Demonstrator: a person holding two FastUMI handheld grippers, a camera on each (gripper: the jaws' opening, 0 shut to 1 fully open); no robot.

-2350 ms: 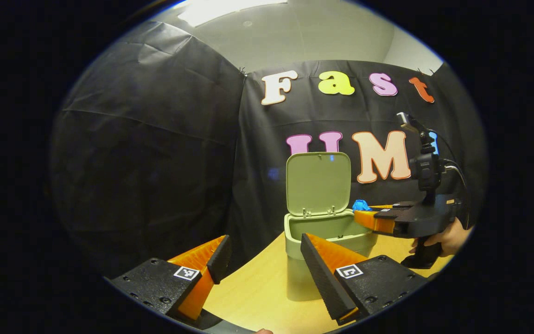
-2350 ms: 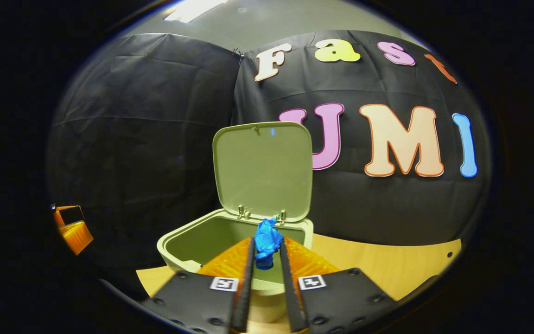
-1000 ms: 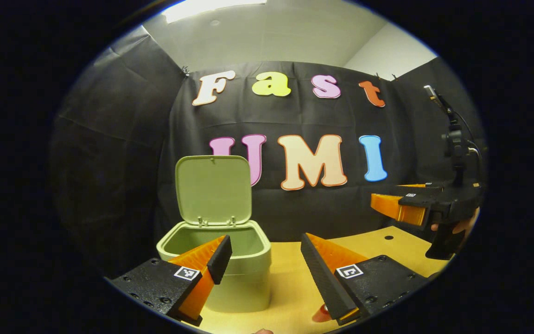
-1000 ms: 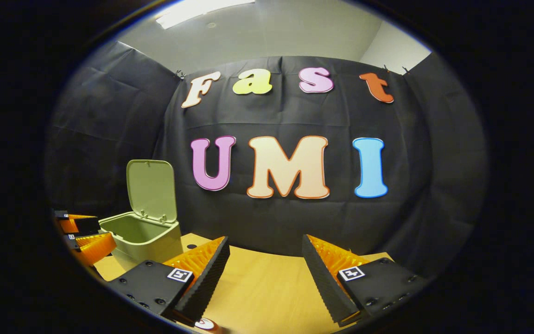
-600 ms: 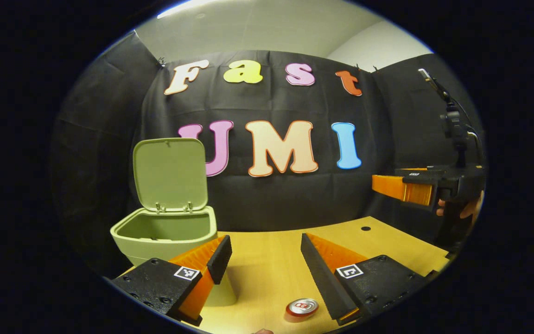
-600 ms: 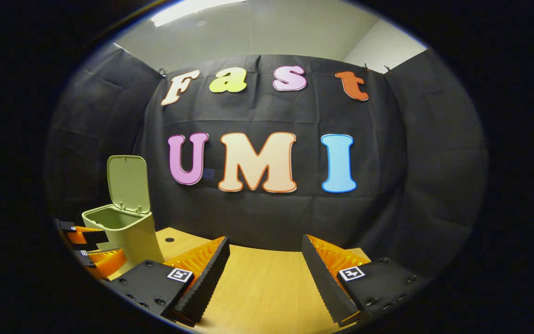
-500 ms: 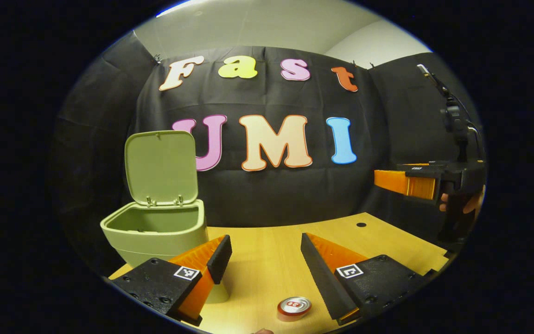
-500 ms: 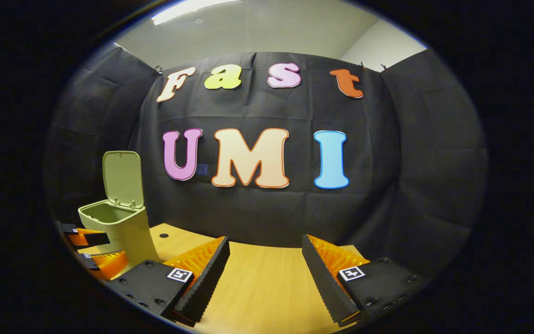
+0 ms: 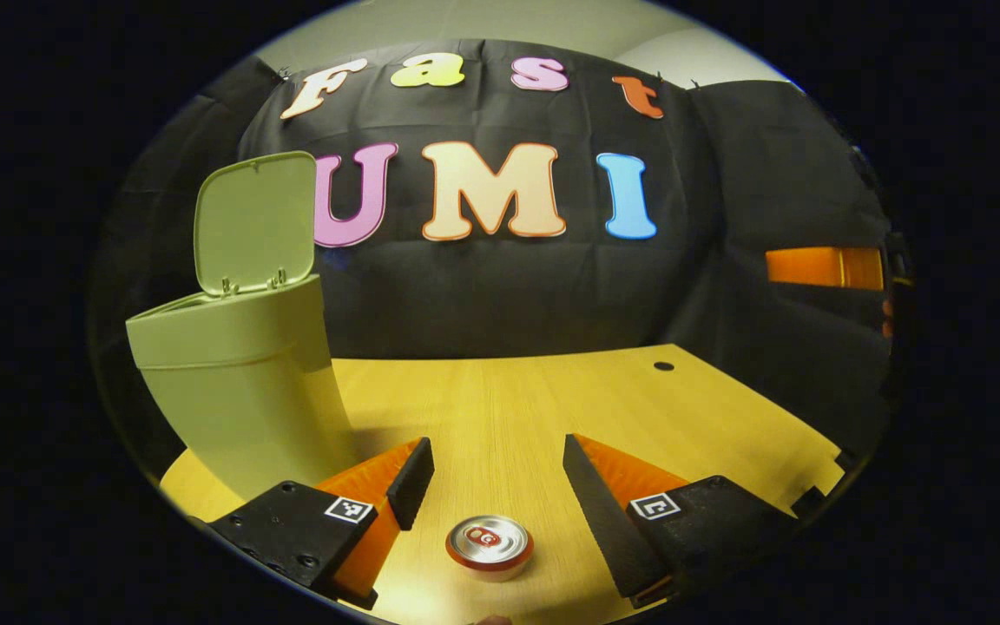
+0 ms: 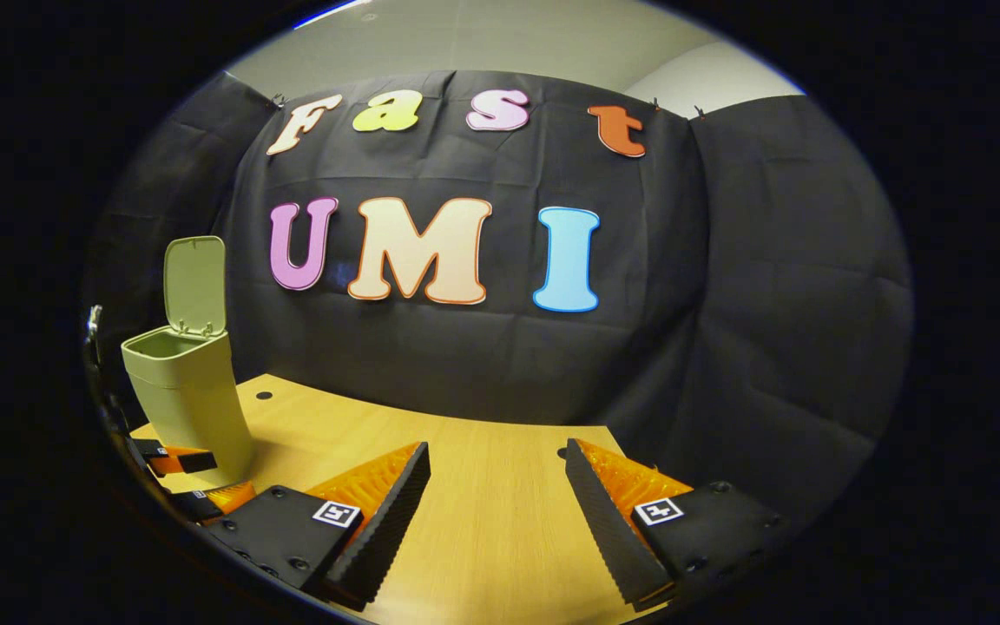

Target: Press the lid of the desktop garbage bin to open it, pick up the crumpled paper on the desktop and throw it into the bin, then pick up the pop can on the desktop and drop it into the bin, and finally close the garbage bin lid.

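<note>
The green bin [image 9: 240,391] stands on the wooden desk [image 9: 552,408] at the left, its lid [image 9: 253,221] raised upright. A pop can [image 9: 490,542] stands on the desk, seen from above, between and just short of my left gripper's [image 9: 493,473] open fingers, touching neither. In the right gripper view, the bin [image 10: 187,408] is far left and my right gripper [image 10: 496,486] is open over bare desk, holding nothing. The left gripper's fingers [image 10: 179,460] show beside the bin's base. The right gripper [image 9: 821,267] hangs high at the right edge of the left gripper view.
The black cloth wall closes off the back and both sides of the desk. A small round hole [image 9: 663,365] sits in the desktop at the back right. The desk's right edge [image 9: 821,486] has a notched corner.
My right gripper let go of the blue paper over the bin, opened and drew back right. My left gripper swung right and dipped down, bringing the can between its fingers.
</note>
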